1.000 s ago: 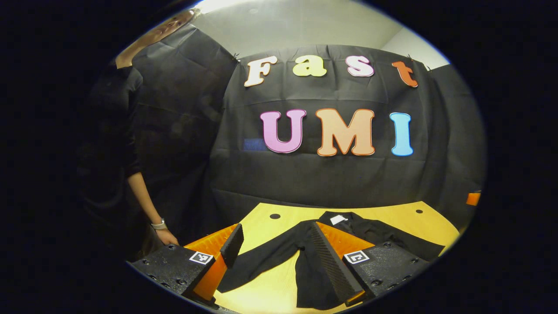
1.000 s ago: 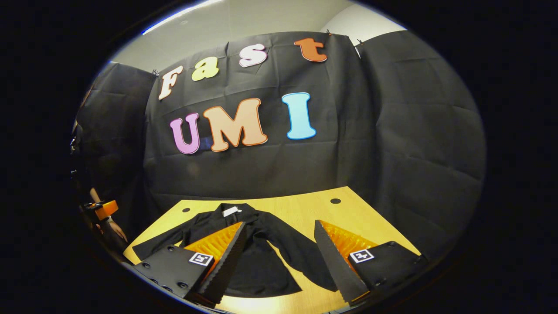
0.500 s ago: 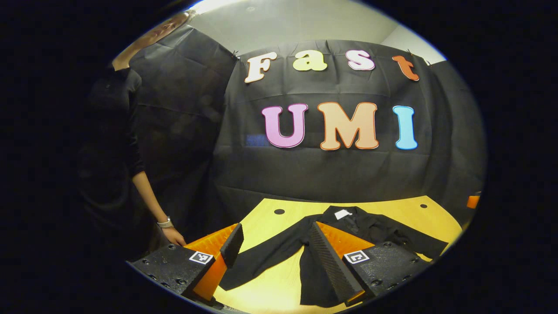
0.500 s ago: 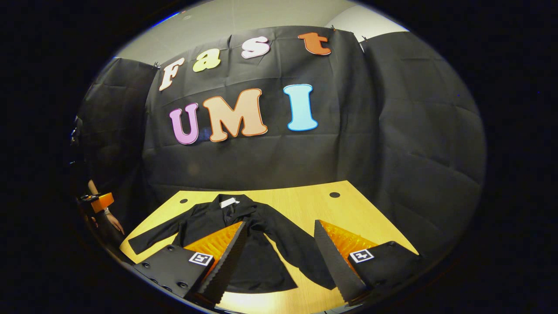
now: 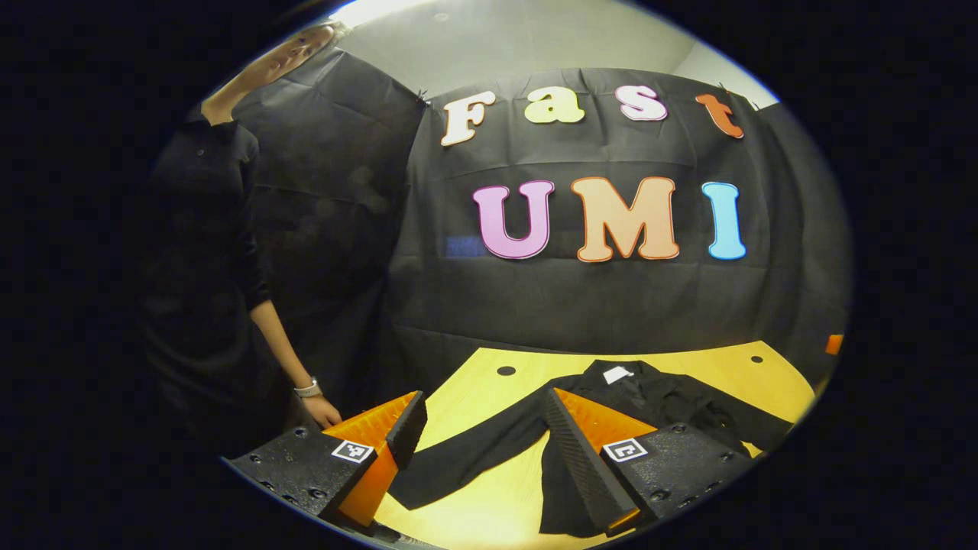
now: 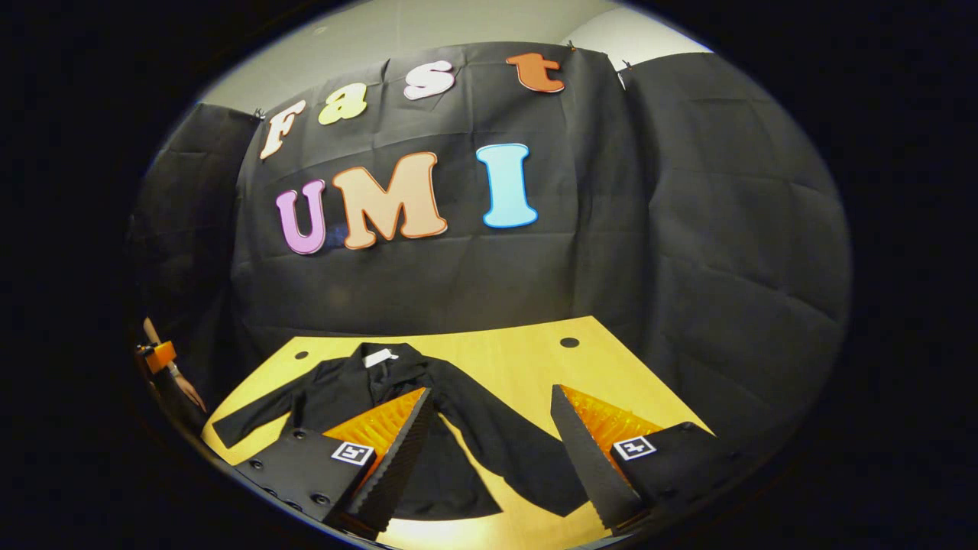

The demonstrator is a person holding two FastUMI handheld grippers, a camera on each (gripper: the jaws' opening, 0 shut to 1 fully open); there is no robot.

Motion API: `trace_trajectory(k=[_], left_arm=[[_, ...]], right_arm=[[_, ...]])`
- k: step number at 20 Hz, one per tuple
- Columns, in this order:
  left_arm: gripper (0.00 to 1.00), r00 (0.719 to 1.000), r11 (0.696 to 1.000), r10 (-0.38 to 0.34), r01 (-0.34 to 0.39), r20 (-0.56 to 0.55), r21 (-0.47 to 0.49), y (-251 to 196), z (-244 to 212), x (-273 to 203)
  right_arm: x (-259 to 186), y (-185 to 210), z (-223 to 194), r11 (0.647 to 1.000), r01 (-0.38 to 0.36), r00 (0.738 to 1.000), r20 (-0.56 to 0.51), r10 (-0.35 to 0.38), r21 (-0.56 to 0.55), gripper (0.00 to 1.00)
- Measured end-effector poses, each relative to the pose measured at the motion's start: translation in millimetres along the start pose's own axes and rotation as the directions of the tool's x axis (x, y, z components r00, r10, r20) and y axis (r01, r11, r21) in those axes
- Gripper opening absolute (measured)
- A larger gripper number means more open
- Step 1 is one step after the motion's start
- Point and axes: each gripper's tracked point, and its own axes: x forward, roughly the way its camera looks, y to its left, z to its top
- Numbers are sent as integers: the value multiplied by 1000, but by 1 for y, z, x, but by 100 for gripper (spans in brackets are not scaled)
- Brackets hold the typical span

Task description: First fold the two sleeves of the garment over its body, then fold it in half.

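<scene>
A black long-sleeved garment lies face up on the yellow table, both sleeves spread out, a white label at its collar. My left gripper hovers open above the sleeve on that view's left, holding nothing. In the right gripper view the garment lies with one sleeve running out between the fingers of my right gripper, which is open and above the cloth. The other sleeve reaches toward the table's left edge.
A person in dark clothes stands at the left of the left gripper view, a hand with a wristwatch at the table's edge. The table has small round holes near its back edge, below the black cloth wall.
Both cameras have shifted a little: the left gripper view's scene slid right, the right gripper view's slid left. The garment lies as before and both grippers stay open.
</scene>
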Motion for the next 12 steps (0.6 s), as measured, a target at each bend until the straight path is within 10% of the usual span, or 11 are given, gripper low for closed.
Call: trace_trajectory(k=[12], left_arm=[[92, 1000, 999, 6, -6, -9, 43, 1, -4, -3]], right_arm=[[61, -70, -70, 997, 76, 985, -157, -74, 7, 97]])
